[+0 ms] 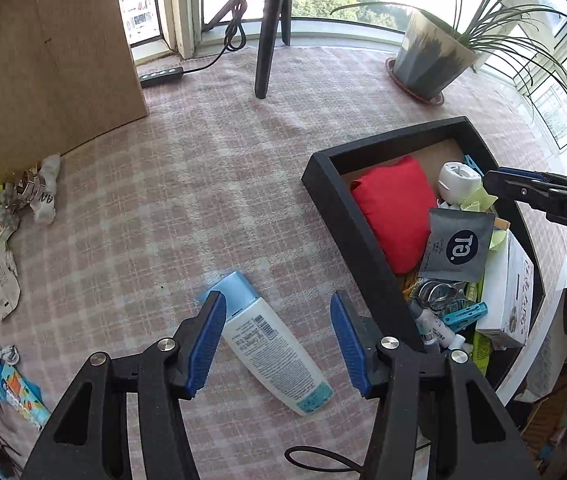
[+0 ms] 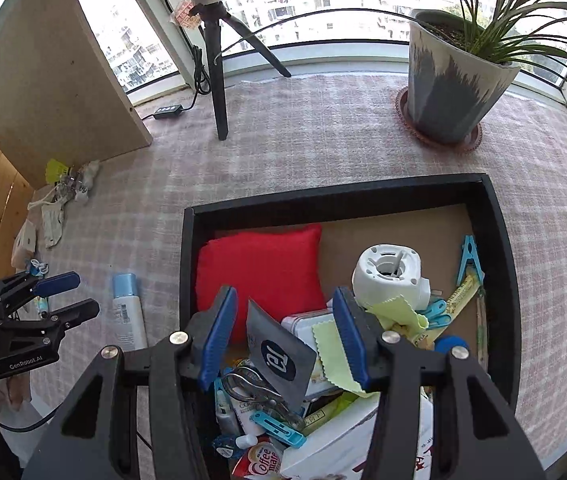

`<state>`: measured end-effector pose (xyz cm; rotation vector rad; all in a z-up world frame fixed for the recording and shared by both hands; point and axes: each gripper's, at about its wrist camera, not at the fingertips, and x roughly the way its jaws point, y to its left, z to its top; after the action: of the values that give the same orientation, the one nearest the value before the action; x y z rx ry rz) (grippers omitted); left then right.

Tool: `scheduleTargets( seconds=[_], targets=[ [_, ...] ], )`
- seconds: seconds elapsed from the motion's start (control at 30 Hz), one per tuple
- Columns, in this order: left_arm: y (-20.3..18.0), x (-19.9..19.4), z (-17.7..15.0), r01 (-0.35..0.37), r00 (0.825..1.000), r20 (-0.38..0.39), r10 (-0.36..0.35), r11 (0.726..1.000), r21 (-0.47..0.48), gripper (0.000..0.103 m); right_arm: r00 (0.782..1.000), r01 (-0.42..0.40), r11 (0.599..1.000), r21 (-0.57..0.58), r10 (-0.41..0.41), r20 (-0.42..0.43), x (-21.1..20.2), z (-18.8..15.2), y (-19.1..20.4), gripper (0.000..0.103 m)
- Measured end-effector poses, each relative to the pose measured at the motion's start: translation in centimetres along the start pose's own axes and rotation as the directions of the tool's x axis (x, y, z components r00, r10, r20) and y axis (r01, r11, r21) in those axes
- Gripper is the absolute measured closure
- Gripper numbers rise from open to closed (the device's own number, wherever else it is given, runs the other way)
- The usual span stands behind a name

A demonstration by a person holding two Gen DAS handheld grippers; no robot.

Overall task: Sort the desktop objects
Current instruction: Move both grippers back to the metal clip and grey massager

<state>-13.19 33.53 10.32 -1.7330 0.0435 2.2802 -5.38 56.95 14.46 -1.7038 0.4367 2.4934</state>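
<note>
While left fingers [image 1: 215,344] straddle lotion bottle [image 1: 271,344] (spread, untouched), right fingers [image 2: 219,336] spread, empty.

The white carton [image 2: 335,446] runs off the frame's bottom edge, its print unreadable.

- White bottle [image 1: 271,344] with pale blue cap lies flat on the checked cloth, beside the box.
- Black box [image 2: 499,248], open, crammed with small items.

A potted plant [image 2: 455,80] (on a saucer), tripod [image 2: 217,72] and brown board [image 2: 51,80] stand near the window.
</note>
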Motion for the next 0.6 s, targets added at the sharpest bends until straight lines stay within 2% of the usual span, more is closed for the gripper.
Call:
scheduleTargets(
  seconds=[0.17, 0.3, 0.4, 0.5, 0.6],
  targets=[
    [7.8, -2.1, 0.1, -0.056, 0.998, 0.027, 0.059, 0.993, -0.101, 0.052, 0.999, -0.050, 0.995, -0.092, 0.050, -0.004, 1.4, 2.4, 6.9, 0.054],
    [15.3, -3.6, 0.4, -0.106, 0.993, 0.036, 0.115, 0.977, -0.185, 0.052, 0.996, -0.085, 0.981, -0.173, 0.083, -0.015, 3.3, 4.7, 13.8, 0.052],
    [21.3, -4.5, 0.9, -0.132, 0.988, 0.045, 0.149, 0.956, -0.260, 0.052, 0.993, -0.116, 0.966, -0.232, 0.115, -0.018, 5.0, 6.7, 19.3, 0.051],
    [27.2, -5.1, 1.7, -0.157, 0.980, 0.061, 0.189, 0.924, -0.349, 0.052, 0.989, -0.149, 0.953, -0.263, 0.147, -0.031, 7.1, 8.7, 24.2, 0.050],
    [32.6, -4.8, 3.0, -0.146, 0.982, 0.050, 0.184, 0.896, -0.418, 0.052, 0.984, -0.177, 0.952, -0.250, 0.173, -0.041, 9.4, 10.7, 28.0, 0.050]
  ],
)
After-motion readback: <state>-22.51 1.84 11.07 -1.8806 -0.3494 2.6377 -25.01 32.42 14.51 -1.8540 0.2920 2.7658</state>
